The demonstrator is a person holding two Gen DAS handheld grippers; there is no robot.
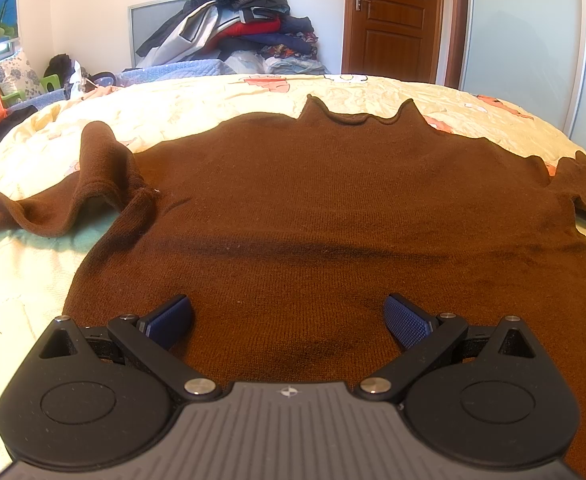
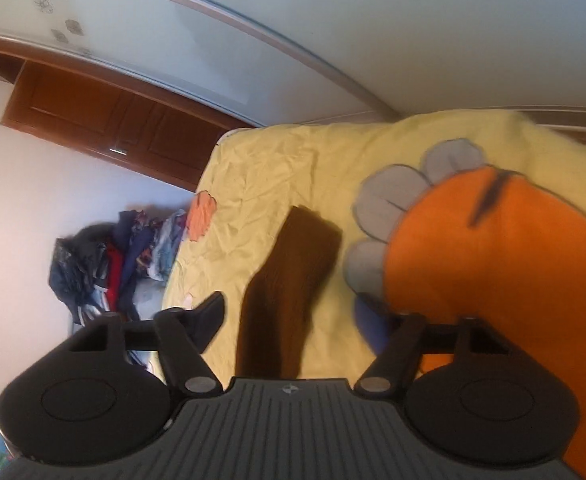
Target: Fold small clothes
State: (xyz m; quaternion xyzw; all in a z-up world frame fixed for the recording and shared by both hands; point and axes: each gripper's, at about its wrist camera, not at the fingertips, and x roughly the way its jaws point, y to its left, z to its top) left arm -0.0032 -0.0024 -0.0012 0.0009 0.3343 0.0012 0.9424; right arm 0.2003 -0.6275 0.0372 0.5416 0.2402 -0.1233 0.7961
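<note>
A brown knit sweater [image 1: 333,200] lies spread flat on the yellow patterned bedspread [image 1: 197,100], collar at the far side, hem nearest me. Its left sleeve [image 1: 93,184] is rumpled and bent; its right sleeve [image 1: 581,184] is bunched short. My left gripper [image 1: 287,318] is open just above the sweater's lower middle, holding nothing. In the right wrist view, the right gripper [image 2: 289,320] is open and empty, rolled sideways above a brown sleeve [image 2: 289,280] that runs between its fingers, beside an orange print on the bedspread [image 2: 513,260].
A pile of clothes [image 1: 245,20] is stacked beyond the bed against the wall, also in the right wrist view [image 2: 113,260]. A wooden door [image 1: 393,16] and a sliding wardrobe [image 1: 525,48] stand behind. Pillows and clutter [image 1: 17,80] lie at the far left.
</note>
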